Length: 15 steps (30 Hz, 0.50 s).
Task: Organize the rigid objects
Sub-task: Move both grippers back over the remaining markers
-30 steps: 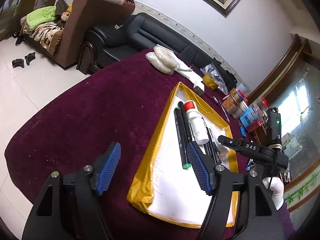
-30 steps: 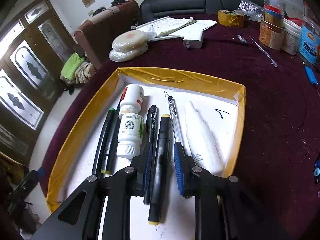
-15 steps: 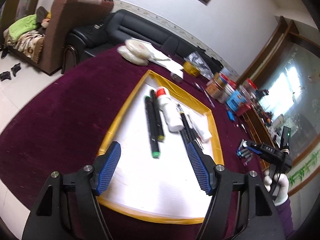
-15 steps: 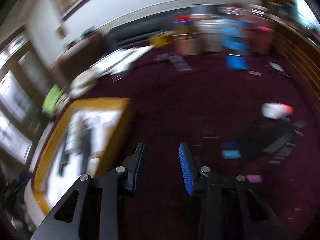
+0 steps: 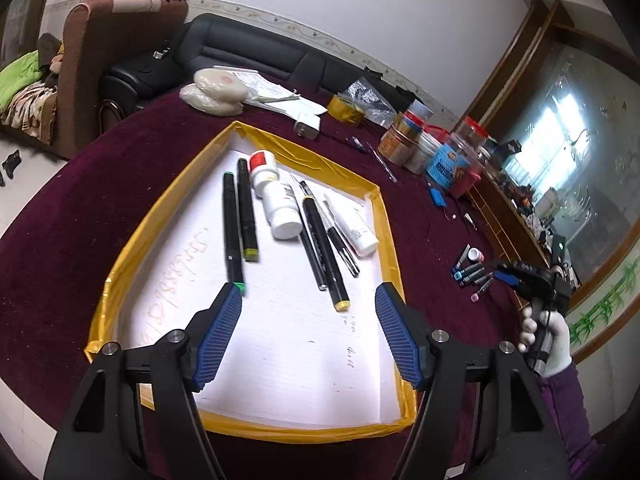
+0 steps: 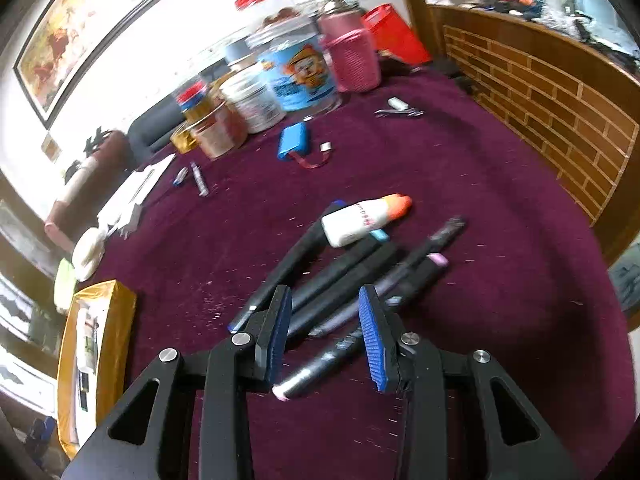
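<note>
While angled down over loose markers (image 6: 340, 280), right gripper (image 6: 324, 332) fingers part-open, empty, left gripper (image 5: 308, 336) wide, empty.

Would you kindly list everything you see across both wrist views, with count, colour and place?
Yellow-taped shallow tray: one, white-lined, on the maroon tablecloth.
Dark markers and pens: six, black, side by side in the tray.
White plastic bottles: two, one red-labelled, in the tray.
Loose black markers: several, piled on the cloth ahead of the right gripper.
Small white orange-capped bottle: one, atop that pile.
Blue battery pack: one, near the jars.
Jars and tins: several, far table edge.
Left gripper: open, over the tray.
Right gripper: open, over the pile.
White-gloved hand: holds the right gripper.
</note>
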Available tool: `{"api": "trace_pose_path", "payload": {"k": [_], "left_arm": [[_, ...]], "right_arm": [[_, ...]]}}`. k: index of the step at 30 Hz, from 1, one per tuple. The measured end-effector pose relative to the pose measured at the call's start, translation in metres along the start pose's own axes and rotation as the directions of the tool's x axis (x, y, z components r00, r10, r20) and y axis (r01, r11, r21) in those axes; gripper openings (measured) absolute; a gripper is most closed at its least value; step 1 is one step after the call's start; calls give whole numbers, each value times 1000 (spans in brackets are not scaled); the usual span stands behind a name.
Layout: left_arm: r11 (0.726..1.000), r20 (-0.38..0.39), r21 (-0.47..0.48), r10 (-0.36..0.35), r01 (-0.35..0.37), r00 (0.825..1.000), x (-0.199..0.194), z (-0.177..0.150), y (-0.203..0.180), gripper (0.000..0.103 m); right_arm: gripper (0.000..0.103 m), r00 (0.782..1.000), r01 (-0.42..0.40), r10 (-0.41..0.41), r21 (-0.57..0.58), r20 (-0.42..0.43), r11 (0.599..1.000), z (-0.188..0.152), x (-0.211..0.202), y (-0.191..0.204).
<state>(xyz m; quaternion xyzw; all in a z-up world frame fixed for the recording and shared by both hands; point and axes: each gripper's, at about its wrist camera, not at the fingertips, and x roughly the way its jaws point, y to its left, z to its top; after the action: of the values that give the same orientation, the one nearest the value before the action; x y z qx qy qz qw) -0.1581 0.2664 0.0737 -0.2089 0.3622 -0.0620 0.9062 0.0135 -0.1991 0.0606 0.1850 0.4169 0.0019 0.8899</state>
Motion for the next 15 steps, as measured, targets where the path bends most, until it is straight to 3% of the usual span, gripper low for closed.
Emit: {"api": "trace_pose_path", "payload": {"k": [6, 10, 15], "left_arm": [[1000, -9, 31, -5, 5, 1000, 3, -1, -15, 69], [999, -20, 48, -10, 11, 1000, 6, -2, -21, 69], [999, -32, 52, -8, 10, 999, 10, -2, -21, 69]], "right_arm": [[31, 998, -15, 11, -72, -55, 997, 6, 36, 35], [31, 991, 86, -96, -103, -91, 991, 12, 60, 46], [31, 982, 143, -154, -105, -110, 984, 13, 77, 46]]}}
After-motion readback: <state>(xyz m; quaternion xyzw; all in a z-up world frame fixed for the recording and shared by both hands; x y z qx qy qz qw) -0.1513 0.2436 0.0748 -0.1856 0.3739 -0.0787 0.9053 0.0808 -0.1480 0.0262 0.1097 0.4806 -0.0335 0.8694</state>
